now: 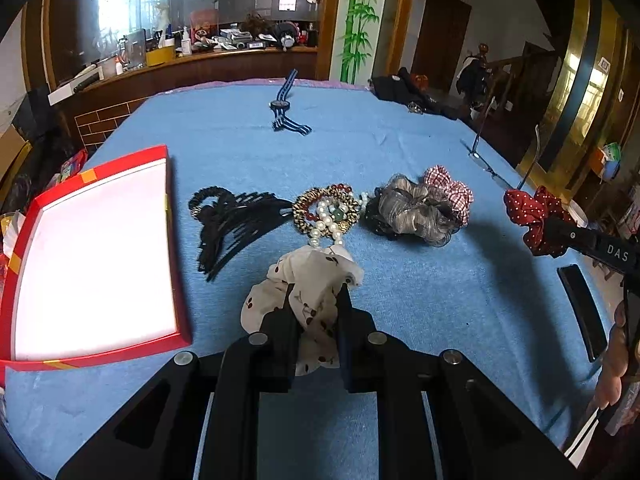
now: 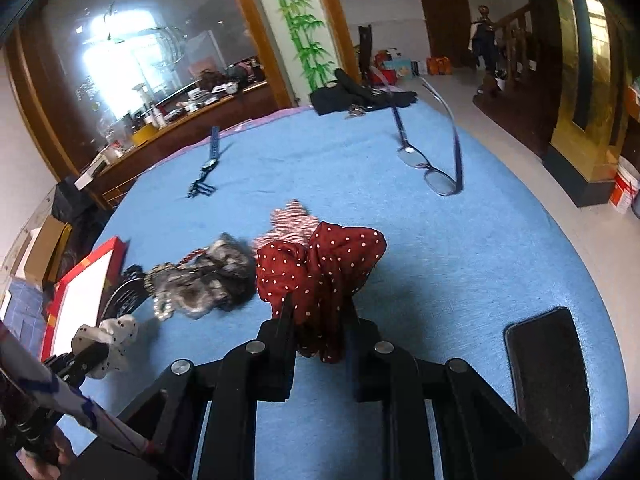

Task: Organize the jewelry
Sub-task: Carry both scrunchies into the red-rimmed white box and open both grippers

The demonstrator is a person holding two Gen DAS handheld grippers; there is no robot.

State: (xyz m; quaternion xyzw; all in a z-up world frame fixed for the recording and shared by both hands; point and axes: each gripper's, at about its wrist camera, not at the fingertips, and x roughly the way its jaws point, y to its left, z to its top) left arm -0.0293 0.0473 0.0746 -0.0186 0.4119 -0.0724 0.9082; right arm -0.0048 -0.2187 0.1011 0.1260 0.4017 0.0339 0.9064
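Observation:
My left gripper (image 1: 316, 292) is shut on a white cherry-print scrunchie (image 1: 308, 280), held just above the blue tablecloth. My right gripper (image 2: 318, 304) is shut on a dark red polka-dot scrunchie (image 2: 320, 264), lifted off the cloth; the same scrunchie (image 1: 534, 216) shows at the right of the left wrist view. On the cloth lie a pile of bead and pearl bracelets (image 1: 328, 212), a grey scrunchie (image 1: 416, 212) beside a red checked one (image 1: 448, 186), and black hair clips (image 1: 236, 220). An open red box with a white lining (image 1: 92, 256) sits at the left.
A blue striped watch (image 1: 286, 106) lies toward the far side. Glasses (image 2: 432, 168) stand on the cloth at the right, and a black phone (image 2: 548, 380) lies near the right edge. Dark cloth (image 2: 352, 96) sits at the far edge. A person's hand (image 1: 612, 376) holds the right gripper.

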